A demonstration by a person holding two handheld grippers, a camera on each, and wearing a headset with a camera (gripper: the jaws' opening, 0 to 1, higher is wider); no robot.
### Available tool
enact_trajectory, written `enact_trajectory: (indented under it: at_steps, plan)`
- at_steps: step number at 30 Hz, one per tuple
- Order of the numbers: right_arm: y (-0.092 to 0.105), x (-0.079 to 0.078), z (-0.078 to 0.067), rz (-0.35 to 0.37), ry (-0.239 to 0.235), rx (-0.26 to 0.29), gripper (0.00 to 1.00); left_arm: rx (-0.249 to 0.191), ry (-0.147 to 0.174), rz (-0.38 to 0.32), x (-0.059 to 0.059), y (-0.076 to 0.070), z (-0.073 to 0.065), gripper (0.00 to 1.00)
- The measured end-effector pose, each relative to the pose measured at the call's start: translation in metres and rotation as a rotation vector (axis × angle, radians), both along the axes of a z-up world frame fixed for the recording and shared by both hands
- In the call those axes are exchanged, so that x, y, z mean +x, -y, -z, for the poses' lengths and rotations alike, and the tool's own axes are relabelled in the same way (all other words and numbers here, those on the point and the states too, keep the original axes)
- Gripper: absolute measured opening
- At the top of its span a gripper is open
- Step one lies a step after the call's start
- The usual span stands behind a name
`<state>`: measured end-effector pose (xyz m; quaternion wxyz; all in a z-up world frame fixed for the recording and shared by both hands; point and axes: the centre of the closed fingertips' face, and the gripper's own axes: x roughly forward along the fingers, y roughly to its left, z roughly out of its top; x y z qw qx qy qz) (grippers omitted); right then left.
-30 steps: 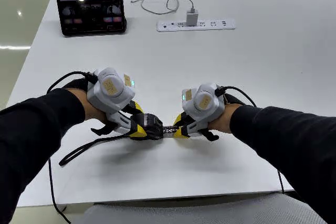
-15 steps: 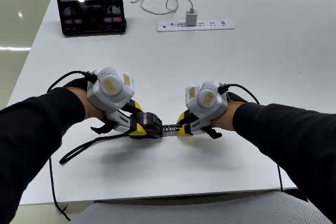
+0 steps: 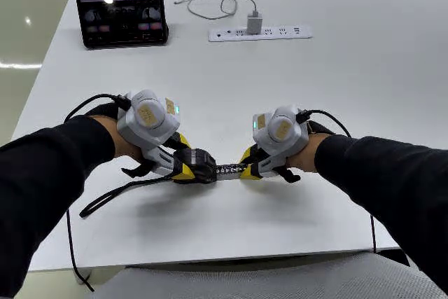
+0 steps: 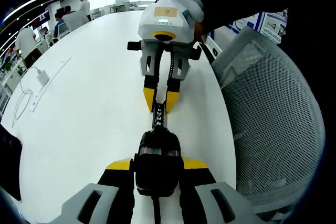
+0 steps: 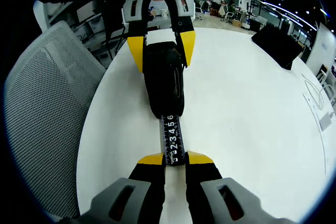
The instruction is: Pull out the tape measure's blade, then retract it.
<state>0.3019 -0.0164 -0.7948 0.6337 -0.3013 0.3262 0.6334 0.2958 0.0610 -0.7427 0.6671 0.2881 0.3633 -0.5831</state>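
left gripper (image 4: 157, 165) tight around black tape measure (image 5: 164, 85), right gripper (image 5: 175, 159) pinching its numbered blade (image 5: 171, 132)

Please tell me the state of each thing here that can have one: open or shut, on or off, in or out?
Left gripper: shut on the case.
Right gripper: shut on the blade.
Case: clamped between the left jaws.
Blade: partly out, straight.
Tablet: screen on.
Charger: plugged into the strip.
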Motion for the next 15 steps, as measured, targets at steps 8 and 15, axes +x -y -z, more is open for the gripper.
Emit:
enact_trajectory:
  at_steps: [8,15]
  plan:
    - [0.0053,0.0007,0.0005,0.006,-0.001,-0.002,0.09,0.002,0.001,0.002,-0.0003,0.0003,0.0002,0.28]
    - [0.0091,0.0009,0.0003,0.012,-0.002,-0.003,0.09,0.002,-0.001,0.001,-0.0003,0.0004,0.0002,0.28]
